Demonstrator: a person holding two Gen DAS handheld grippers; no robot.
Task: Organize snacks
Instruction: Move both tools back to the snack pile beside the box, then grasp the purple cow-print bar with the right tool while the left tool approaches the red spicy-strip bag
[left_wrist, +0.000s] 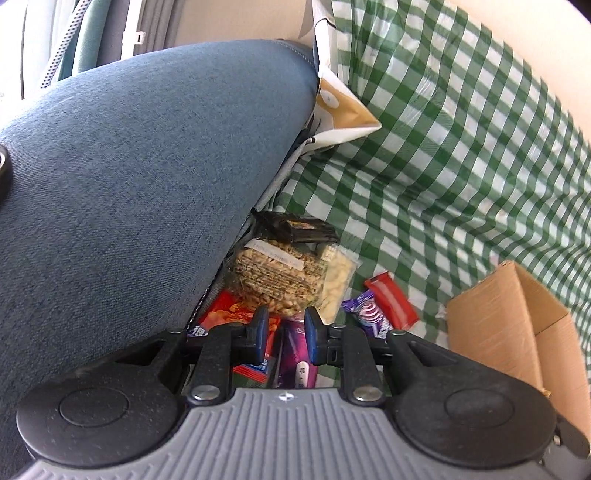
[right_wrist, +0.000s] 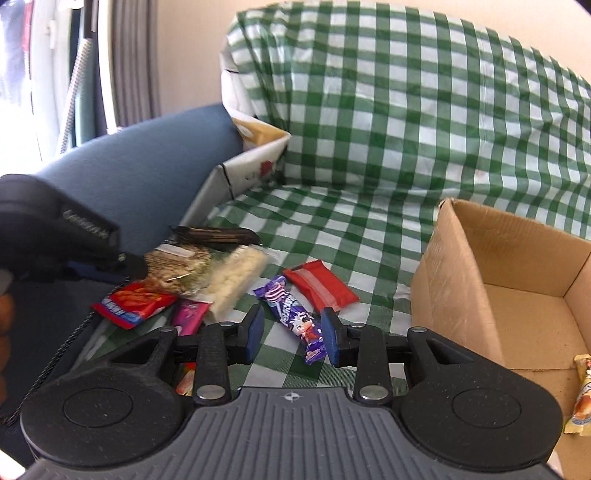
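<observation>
Several snack packets lie in a heap on the green checked cloth (right_wrist: 332, 229). My left gripper (left_wrist: 286, 332) hangs open over a pink packet (left_wrist: 295, 354), just short of a clear bag of nuts (left_wrist: 273, 273); nothing is pinched between its pads. In the right wrist view its black body (right_wrist: 55, 229) shows at the left, over the heap. My right gripper (right_wrist: 291, 332) is open, low over a purple sweet packet (right_wrist: 291, 314) that lies flat between its fingertips, untouched. A red packet (right_wrist: 319, 290) lies just beyond it. A red crisp packet (right_wrist: 136, 302) is further left.
An open cardboard box (right_wrist: 461, 277) stands at the right with a yellow snack (right_wrist: 583, 398) inside. A blue fabric armrest (left_wrist: 129, 184) rises close on the left of the heap. The cloth-draped backrest (right_wrist: 406, 92) closes off the far side. A dark packet (right_wrist: 214, 233) lies behind the nuts.
</observation>
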